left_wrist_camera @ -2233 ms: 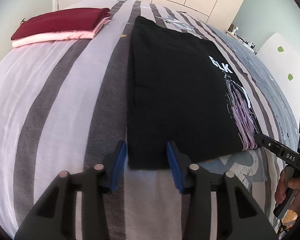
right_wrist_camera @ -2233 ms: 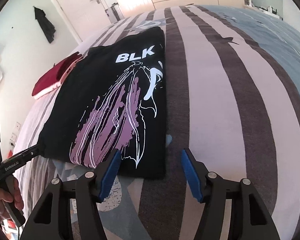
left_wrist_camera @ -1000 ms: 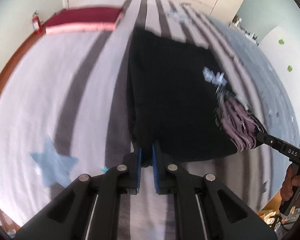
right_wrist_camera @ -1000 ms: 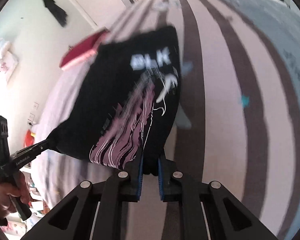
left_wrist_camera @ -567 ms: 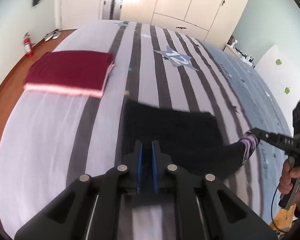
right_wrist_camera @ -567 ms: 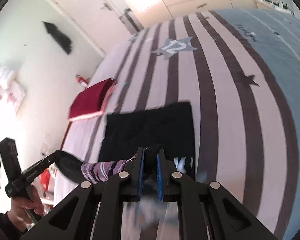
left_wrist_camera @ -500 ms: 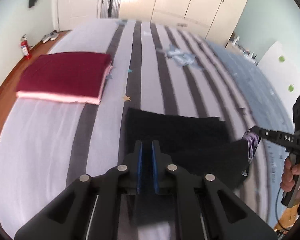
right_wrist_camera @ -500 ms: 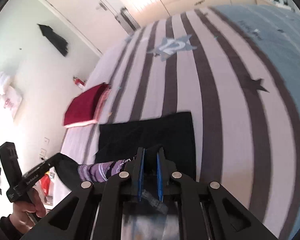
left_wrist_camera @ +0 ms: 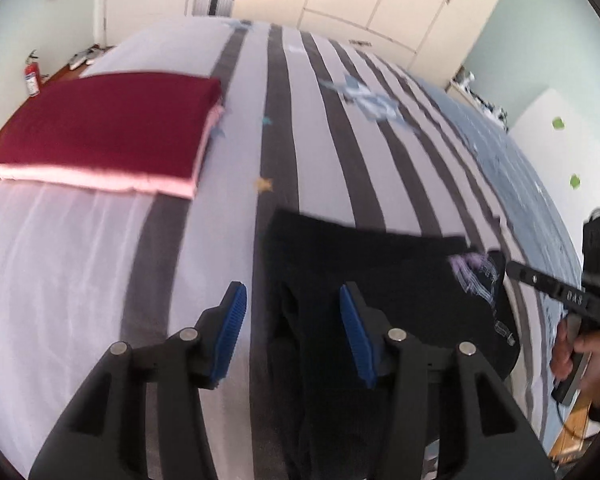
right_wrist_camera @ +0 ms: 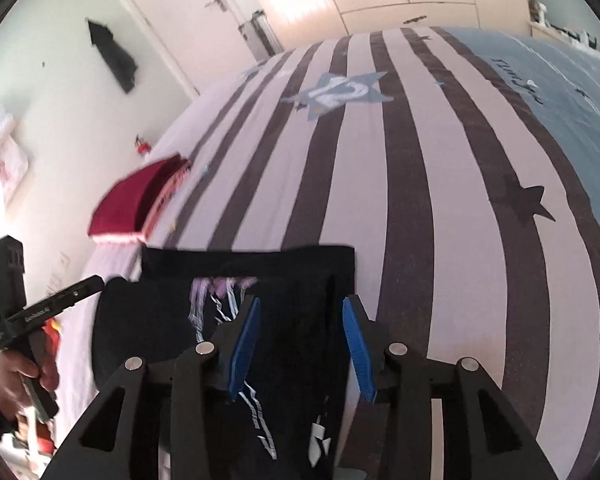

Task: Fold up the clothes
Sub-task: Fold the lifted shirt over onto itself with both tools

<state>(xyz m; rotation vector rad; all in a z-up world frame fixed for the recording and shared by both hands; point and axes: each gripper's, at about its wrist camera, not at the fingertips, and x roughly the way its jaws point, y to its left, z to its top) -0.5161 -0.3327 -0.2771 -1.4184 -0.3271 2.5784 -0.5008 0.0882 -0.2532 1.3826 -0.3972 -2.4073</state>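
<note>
Black T-shirt [left_wrist_camera: 380, 280]: doubled over on bed [left_wrist_camera: 80, 260]. Left gripper [left_wrist_camera: 292, 332], right gripper [right_wrist_camera: 302, 344]: both agape, empty. Square its edges before you fold again.

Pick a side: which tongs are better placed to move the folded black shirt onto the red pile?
Left, probably. The left tongs hang open over the black shirt edge facing the red pile; the right tongs are open over the far side.

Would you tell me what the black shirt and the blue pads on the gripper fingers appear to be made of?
The black shirt looks like soft matte knit, probably cotton jersey: it drapes and creases limply, with a printed purple-white graphic. The blue pads look like ribbed rubber or soft plastic, matte with fine ridges, though blur leaves that open.
</note>
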